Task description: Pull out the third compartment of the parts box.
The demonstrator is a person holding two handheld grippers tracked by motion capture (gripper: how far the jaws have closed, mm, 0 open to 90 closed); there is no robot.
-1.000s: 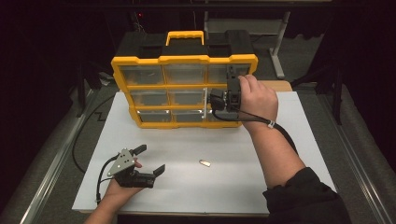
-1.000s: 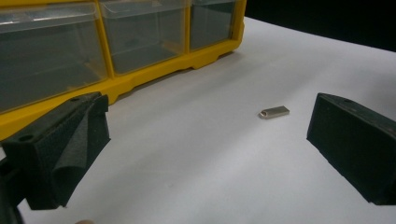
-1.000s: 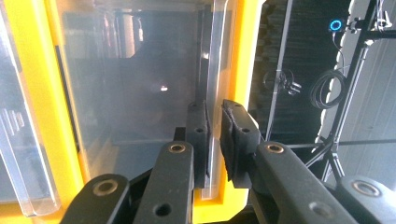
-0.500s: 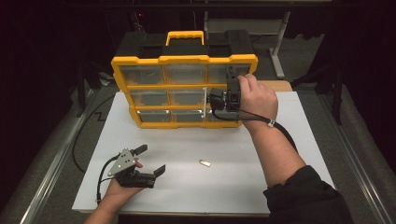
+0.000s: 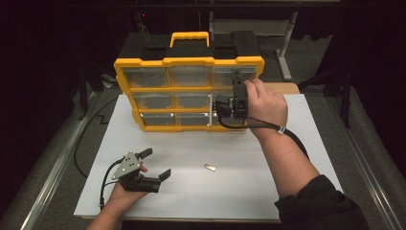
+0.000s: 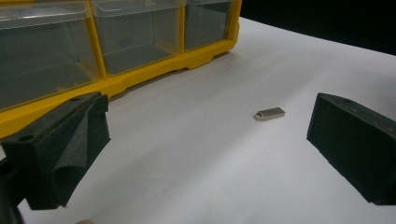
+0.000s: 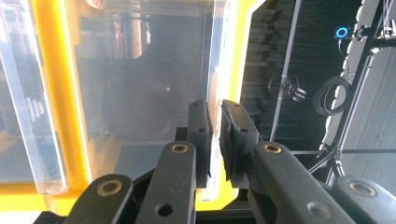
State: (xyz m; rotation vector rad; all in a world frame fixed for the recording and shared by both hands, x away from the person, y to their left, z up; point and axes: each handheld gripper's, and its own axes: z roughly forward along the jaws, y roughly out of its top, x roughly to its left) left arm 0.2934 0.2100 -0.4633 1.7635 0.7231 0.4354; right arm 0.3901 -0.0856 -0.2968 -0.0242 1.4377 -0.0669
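A yellow organizer case with clear drawers stands upright at the back of the white table top. My right gripper is at its right column, at middle height. Its jaws are shut on the thin clear edge of a drawer, with the gripper pinching that wall between both pads. My left gripper rests open near the front left of the table, with nothing between its jaws. A small metal piece lies flat on the table to its right, ahead of the open left gripper and apart from it.
A black box with a yellow handle sits behind the organizer. A wooden block lies past the right hand. Grey rails run along both table sides. Cables trail from both grippers.
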